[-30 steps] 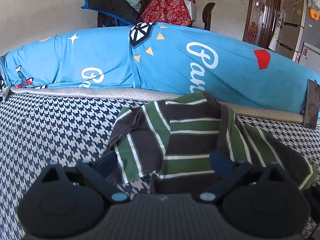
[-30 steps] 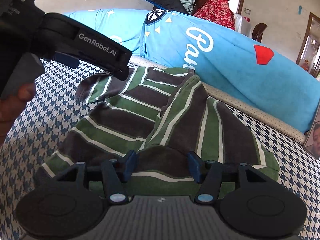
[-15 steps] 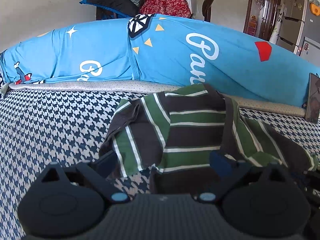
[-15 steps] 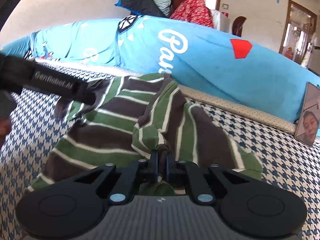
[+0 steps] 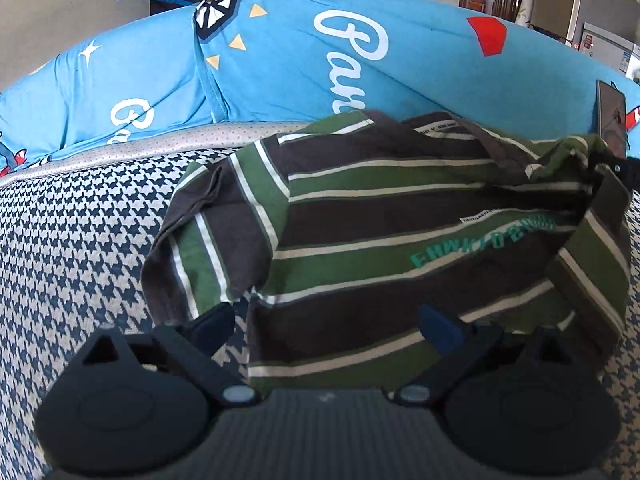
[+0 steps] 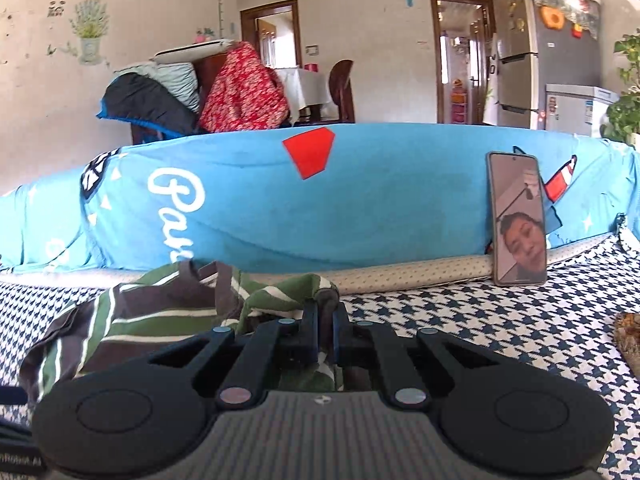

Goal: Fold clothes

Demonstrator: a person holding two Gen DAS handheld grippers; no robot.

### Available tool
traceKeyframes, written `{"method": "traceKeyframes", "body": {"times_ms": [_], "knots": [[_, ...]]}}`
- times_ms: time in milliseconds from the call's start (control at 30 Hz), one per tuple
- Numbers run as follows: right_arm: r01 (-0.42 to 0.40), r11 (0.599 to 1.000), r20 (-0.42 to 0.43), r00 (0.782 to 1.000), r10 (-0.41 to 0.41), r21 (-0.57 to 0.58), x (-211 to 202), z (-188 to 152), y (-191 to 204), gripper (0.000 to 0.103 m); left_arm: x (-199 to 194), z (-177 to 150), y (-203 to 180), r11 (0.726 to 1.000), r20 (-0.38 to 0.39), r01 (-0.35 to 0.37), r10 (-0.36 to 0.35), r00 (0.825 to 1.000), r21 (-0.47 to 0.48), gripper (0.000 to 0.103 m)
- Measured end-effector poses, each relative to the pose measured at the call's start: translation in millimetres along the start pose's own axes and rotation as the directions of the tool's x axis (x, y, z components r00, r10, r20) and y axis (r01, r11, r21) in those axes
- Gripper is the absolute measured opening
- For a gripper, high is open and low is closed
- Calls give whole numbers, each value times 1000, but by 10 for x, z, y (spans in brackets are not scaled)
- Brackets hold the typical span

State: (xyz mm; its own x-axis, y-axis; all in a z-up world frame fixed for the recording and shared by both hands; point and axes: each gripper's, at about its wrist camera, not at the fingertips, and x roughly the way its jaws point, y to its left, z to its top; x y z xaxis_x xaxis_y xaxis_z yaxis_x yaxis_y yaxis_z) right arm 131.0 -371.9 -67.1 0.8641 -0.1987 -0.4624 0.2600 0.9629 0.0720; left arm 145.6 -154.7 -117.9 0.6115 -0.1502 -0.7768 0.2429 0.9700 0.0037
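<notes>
R gripper [image 6: 326, 330] pinched on green/brown striped cotton shirt [image 5: 400, 240], lifting edge to spread | L gripper [image 5: 326, 326] wide open, empty, at hem.

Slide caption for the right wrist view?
Right gripper shut on striped shirt, phone propped against blue cushion.

My right gripper [image 6: 327, 334], spread wide a second ago, is now clamped on a bunched fold of the striped shirt [image 5: 400, 248] and has carried it rightward, so its camera faces the blue cushion instead of looking down on the garment. The shirt is pulled out wider and flatter; teal lettering shows that was folded under before. My left gripper [image 5: 326, 326] sits closer to the hem.
</notes>
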Motion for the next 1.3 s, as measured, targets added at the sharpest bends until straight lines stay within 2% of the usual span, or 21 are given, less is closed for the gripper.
{"method": "traceKeyframes", "body": {"times_ms": [167, 433, 700, 767, 900, 967, 1033, 1133, 1233, 1300], "knots": [[21, 997, 6, 1000, -22, 79, 113, 72, -172, 7, 38, -52, -78, 999, -17, 10, -9, 1000, 31, 99], [25, 998, 99, 995, -31, 61, 112, 174, -72, 7, 90, -117, -174, 997, -41, 27, -24, 999, 68, 99], [38, 996, 131, 990, -48, 78, 144, 271, -121, 7, 108, -112, -175, 997, -49, 43, -40, 998, 58, 99], [65, 993, 126, 989, -77, 97, 188, 289, -152, 8, 120, -111, -183, 997, -52, 44, -41, 998, 58, 99], [188, 959, 52, 978, -203, 211, 328, 262, -410, 17, 116, -119, -185, 997, -52, 51, -47, 998, 62, 99], [203, 949, 39, 975, -219, 240, 315, 264, -529, 23, 111, -115, -180, 997, -50, 53, -50, 998, 62, 99], [209, 948, 51, 972, -227, 240, 250, 282, -588, 23, 112, -112, -183, 997, -50, 55, -52, 997, 59, 99], [152, 962, 56, 984, -169, 228, 180, 309, -574, 23, 112, -112, -196, 996, -50, 58, -55, 997, 62, 99], [18, 983, 53, 998, -28, 183, 145, 326, -435, 23, 98, -114, -201, 996, -44, 58, -55, 998, 68, 99], [-67, 990, 23, 998, 64, 128, 140, 315, -291, 23, 83, -112, -195, 996, -40, 57, -55, 998, 67, 99]]}}
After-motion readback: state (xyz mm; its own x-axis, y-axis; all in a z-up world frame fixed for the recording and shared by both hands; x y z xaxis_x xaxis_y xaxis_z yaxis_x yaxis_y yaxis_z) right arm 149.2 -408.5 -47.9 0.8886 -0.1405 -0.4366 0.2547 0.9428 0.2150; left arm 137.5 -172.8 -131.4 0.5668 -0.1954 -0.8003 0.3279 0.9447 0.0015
